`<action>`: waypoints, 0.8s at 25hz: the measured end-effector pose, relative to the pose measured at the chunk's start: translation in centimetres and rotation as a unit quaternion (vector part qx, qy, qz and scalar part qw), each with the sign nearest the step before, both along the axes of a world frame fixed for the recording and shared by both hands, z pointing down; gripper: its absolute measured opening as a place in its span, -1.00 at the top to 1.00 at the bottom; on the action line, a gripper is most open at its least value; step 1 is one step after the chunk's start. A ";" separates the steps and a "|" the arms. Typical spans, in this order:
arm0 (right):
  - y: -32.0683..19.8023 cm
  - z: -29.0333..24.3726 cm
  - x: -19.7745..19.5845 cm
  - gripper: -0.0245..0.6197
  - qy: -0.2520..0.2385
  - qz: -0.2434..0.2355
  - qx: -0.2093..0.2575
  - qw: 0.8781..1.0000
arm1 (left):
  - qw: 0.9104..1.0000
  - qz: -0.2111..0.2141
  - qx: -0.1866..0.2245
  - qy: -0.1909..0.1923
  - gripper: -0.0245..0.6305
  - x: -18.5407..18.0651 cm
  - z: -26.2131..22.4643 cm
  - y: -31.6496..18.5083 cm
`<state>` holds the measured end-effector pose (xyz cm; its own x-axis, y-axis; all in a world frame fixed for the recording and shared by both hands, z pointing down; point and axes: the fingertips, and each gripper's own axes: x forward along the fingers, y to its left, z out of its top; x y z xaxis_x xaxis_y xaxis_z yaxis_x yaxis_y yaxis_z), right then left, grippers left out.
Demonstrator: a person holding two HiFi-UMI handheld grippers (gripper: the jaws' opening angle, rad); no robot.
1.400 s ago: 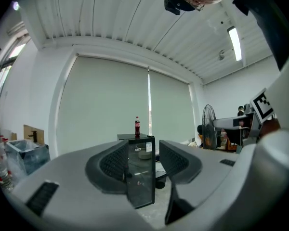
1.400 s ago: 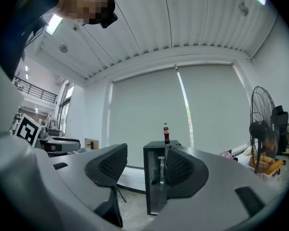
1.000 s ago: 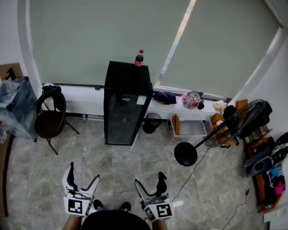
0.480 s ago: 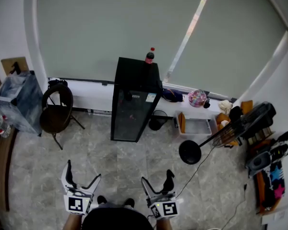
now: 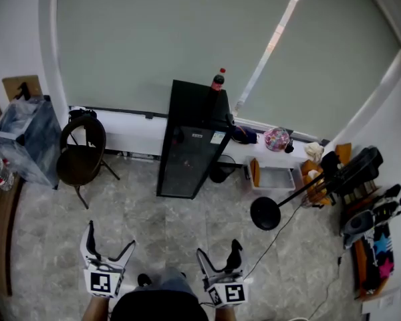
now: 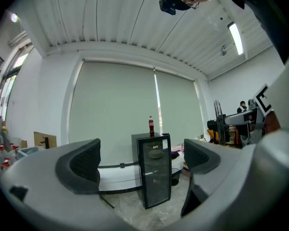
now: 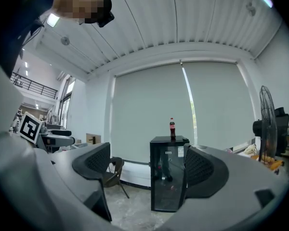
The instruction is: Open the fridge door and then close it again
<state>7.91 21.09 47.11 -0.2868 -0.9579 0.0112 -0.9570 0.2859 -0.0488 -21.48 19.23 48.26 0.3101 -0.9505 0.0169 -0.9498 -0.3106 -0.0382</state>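
Note:
A small black fridge (image 5: 190,144) with a glass door stands against the window wall, its door closed; it also shows between the jaws as the fridge (image 6: 155,170) in the left gripper view and the fridge (image 7: 167,179) in the right gripper view. A cola bottle (image 5: 218,79) stands on its top. My left gripper (image 5: 107,252) and right gripper (image 5: 218,258) are low in the head view, well short of the fridge, both open and holding nothing, pointing level at it.
A dark chair (image 5: 82,157) stands left of the fridge, with a bagged bin (image 5: 25,139) further left. A standing fan (image 5: 301,189) with a round base, a white crate (image 5: 273,176) and a cluttered shelf (image 5: 371,229) are on the right. A cable (image 5: 274,239) trails across the tiled floor.
The view has shifted, so the fridge sits further right and a little larger. Both grippers have moved forward over the floor, and their jaws have spread slightly wider.

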 end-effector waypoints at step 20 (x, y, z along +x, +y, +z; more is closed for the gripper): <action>-16.6 1.3 2.9 -0.51 -0.005 -0.008 -0.006 1.000 | 1.000 0.008 -0.026 -0.006 -0.67 3.8 1.0 -15.8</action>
